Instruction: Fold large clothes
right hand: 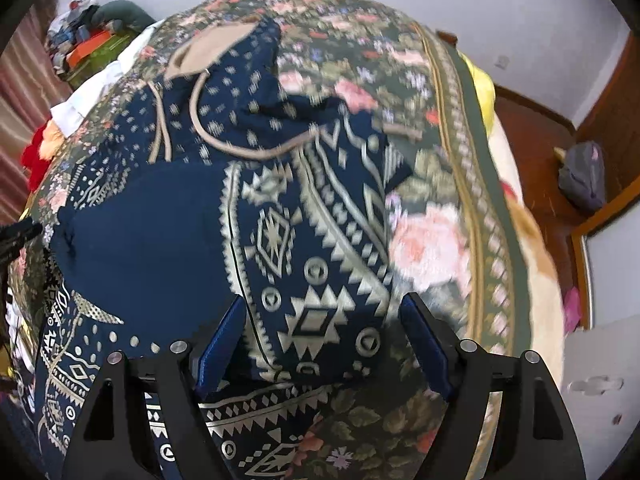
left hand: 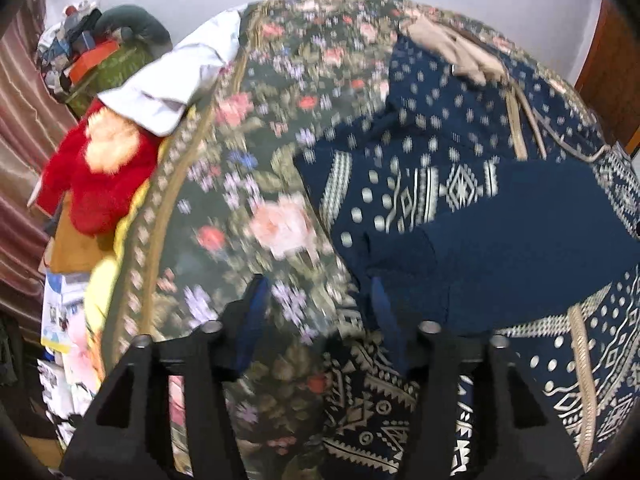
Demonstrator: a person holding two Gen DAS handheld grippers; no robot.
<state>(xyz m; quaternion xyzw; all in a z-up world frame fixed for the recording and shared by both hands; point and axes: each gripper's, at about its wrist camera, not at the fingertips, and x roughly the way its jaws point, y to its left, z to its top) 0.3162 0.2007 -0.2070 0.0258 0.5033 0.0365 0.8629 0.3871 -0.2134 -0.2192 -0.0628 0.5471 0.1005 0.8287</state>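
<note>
A navy hooded garment (left hand: 480,216) with white geometric patterns, a tan hood lining and tan drawstrings lies spread on a floral bedspread (left hand: 240,160). It also shows in the right wrist view (right hand: 168,240). My left gripper (left hand: 318,300) is open, hovering over the garment's left edge with one sleeve folded across the body. My right gripper (right hand: 322,328) is open above a patterned folded sleeve (right hand: 320,248), with nothing between its jaws. The left gripper's tip shows at the left edge of the right wrist view (right hand: 20,232).
A red plush toy (left hand: 96,168), a white cloth (left hand: 180,76) and a clutter pile (left hand: 88,52) lie beyond the bed's left side. A yellow blanket (right hand: 480,84), a wooden floor and a grey bag (right hand: 584,176) are at the right.
</note>
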